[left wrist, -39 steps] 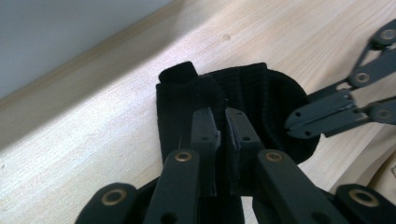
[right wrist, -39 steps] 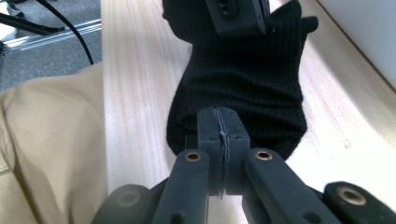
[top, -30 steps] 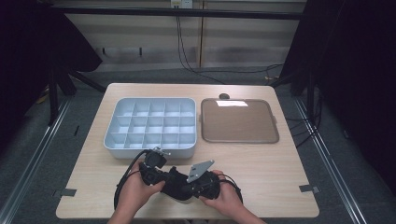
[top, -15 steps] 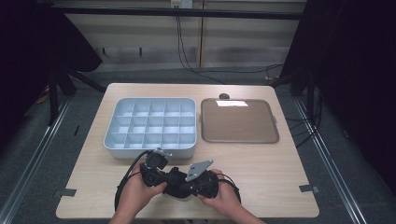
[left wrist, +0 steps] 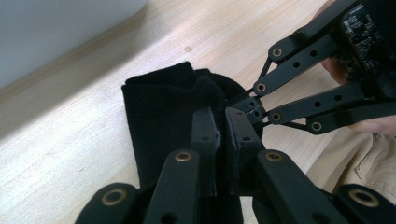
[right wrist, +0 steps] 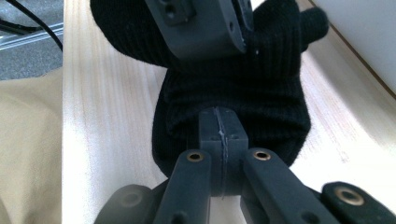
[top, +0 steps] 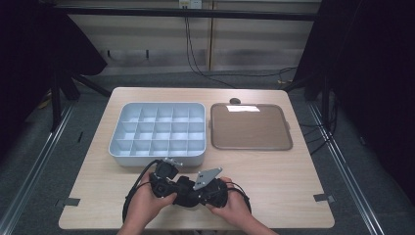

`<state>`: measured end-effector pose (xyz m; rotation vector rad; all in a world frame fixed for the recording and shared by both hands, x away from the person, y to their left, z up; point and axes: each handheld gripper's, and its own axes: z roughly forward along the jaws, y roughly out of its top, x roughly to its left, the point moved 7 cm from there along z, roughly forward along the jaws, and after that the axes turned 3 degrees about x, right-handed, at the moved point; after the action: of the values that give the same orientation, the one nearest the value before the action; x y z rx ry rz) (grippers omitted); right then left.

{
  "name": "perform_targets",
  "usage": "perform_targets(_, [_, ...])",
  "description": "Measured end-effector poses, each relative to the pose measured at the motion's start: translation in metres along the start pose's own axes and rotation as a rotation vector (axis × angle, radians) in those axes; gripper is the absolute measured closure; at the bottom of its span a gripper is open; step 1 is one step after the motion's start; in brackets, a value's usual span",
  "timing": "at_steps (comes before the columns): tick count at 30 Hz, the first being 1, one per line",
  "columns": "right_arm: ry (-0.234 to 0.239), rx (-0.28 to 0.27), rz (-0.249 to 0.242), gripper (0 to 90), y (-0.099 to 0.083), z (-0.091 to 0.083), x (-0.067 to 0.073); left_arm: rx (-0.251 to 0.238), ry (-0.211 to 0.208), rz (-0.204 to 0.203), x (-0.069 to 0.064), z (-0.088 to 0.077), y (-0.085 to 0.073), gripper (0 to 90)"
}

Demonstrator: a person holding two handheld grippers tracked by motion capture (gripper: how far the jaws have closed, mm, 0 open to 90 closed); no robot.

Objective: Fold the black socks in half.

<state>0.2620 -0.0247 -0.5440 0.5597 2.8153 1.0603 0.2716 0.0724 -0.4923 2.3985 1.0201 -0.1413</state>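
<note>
Pinching one black knit cloth (right wrist: pixel 243 93) near the table's front edge (top: pixel 195 226), both jaws clenched, bare wood alongside.

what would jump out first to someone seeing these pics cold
First, the two hands at the table's near edge, pressing the left gripper and right gripper together on a black knitted fabric piece, each with its jaws pinched on the cloth. Behind them stands a pale grey compartment tray with its cells bare, and to its right a flat brown tray.
</note>
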Motion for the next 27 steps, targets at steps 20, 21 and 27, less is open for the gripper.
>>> perform_targets(20, [-0.016, -0.044, 0.024, 90.0, 0.003, -0.023, -0.007, 0.019, -0.014, -0.016, 0.0, 0.015, 0.001, 83.2])
perform_targets(21, [-0.016, -0.044, 0.024, 90.0, 0.003, -0.023, -0.007, 0.019, -0.014, -0.016, 0.0, 0.015, 0.001, 83.2])
perform_targets(27, [-0.002, -0.023, 0.033, 90.0, -0.007, -0.038, -0.009, 0.024, -0.015, -0.017, 0.001, 0.015, 0.003, 83.1])
